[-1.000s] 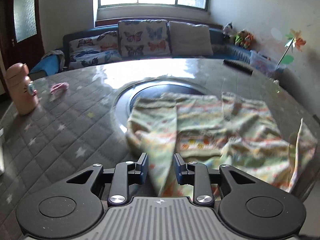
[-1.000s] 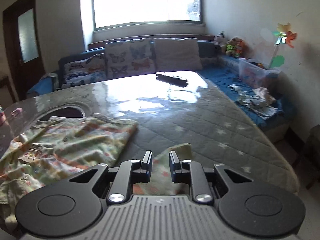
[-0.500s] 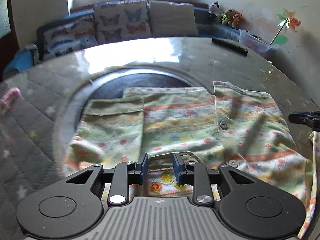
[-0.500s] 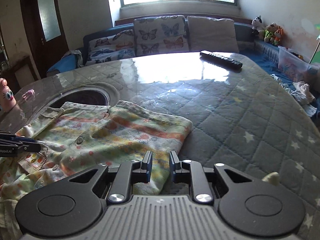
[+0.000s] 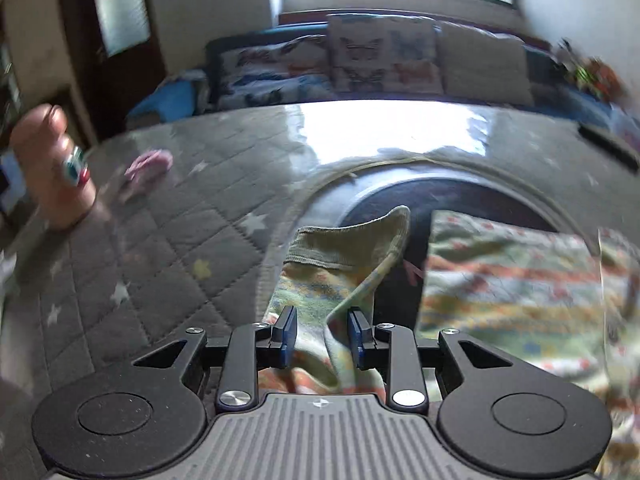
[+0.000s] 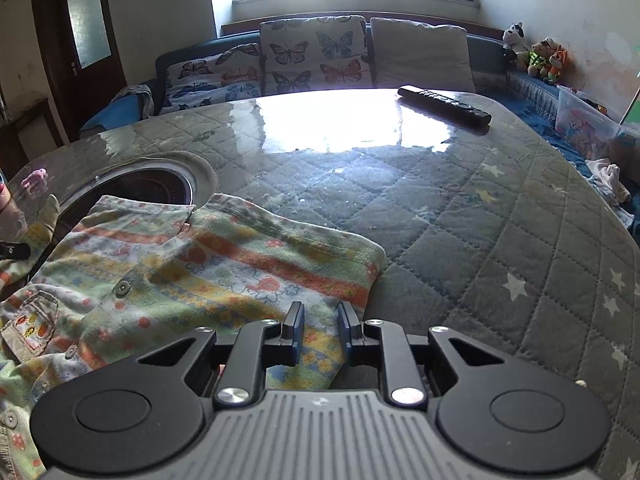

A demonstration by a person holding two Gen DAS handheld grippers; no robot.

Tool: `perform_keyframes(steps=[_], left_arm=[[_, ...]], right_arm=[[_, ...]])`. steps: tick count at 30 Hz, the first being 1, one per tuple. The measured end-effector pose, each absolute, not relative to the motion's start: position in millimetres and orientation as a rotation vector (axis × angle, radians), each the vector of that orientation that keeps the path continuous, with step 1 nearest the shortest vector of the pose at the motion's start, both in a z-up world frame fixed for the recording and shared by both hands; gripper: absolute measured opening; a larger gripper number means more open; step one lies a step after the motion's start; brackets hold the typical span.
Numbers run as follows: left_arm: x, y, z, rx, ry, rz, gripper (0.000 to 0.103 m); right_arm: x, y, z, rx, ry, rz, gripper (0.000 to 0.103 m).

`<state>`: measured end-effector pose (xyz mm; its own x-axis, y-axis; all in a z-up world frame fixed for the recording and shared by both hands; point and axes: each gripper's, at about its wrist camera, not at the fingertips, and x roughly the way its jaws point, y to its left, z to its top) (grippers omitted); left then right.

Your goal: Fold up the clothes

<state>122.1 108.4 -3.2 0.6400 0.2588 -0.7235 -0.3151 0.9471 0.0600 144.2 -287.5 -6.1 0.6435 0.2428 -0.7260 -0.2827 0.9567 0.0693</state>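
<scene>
Lying at the worktop's (image 6: 500,216) nine o'clock, the striped, floral-print cotton shirt (image 6: 224,272) is risking a crooked fold: the left tongs (image 5: 322,334) are narrowly straddling its raised sleeve ridge unpinched, while the right tongs (image 6: 319,330) are hovering narrow over its hem.

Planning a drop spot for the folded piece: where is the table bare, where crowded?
Bare: the grey quilted star-print table cover between the striped printed shirt and the black remote control, out to the right edge. Crowded: the left side, with the shirt over the dark round recess, left gripper above its sleeve.
</scene>
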Motion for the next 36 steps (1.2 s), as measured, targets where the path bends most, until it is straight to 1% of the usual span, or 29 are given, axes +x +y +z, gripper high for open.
perform_keyframes(steps=[4,8,9,13,19,20,22,23,26,27,28,29,30,31,33,34,36], left_arm=[[126,113,15,-0.129,0.756,0.331,0.032],[132,96,28,-0.087,0.718,0.246,0.033],[134,88,28,-0.069,0.724,0.192,0.035],[149,55,19,0.015,0.770,0.013,0.036],[184,38,-5,0.094,0.833,0.029,0.036],[187,39,-8,0.101,0.834,0.046,0.037],[190,41,-10,0.108,0.833,0.057,0.047],[192,42,-12,0.109,0.834,0.055,0.049],[196,44,-17,0.109,0.837,0.037,0.050],[196,46,-19,0.110,0.831,0.027,0.050],[197,47,-20,0.112,0.827,0.017,0.045],[198,47,-20,0.112,0.824,0.001,0.040],[198,46,-20,0.118,0.820,-0.009,0.025],[199,45,-20,0.126,0.816,-0.016,0.013],[200,44,-21,0.148,0.803,-0.004,0.005],[201,45,-21,0.145,0.796,0.008,0.003],[203,48,-19,0.139,0.784,0.039,0.001]], right_arm=[[147,-290,-6,-0.047,0.817,0.282,0.018],[154,-292,-6,-0.042,0.814,0.276,0.018],[155,-292,-6,-0.042,0.814,0.275,0.018],[160,-290,-7,-0.041,0.813,0.281,0.019],[165,-294,-6,-0.018,0.822,0.263,0.019],[165,-295,-6,-0.013,0.825,0.265,0.020],[166,-296,-6,-0.019,0.825,0.259,0.024],[166,-296,-6,-0.021,0.825,0.256,0.025],[169,-295,-6,-0.001,0.833,0.281,0.026],[171,-293,-6,-0.005,0.833,0.287,0.023],[173,-291,-6,-0.009,0.832,0.293,0.015],[175,-289,-6,-0.013,0.832,0.300,0.011],[176,-287,-5,-0.017,0.832,0.306,0.008],[178,-285,-5,-0.022,0.831,0.312,0.002],[188,-278,-1,-0.036,0.823,0.325,0.001],[195,-274,2,-0.044,0.813,0.327,0.000],[207,-266,8,-0.060,0.793,0.332,0.000]])
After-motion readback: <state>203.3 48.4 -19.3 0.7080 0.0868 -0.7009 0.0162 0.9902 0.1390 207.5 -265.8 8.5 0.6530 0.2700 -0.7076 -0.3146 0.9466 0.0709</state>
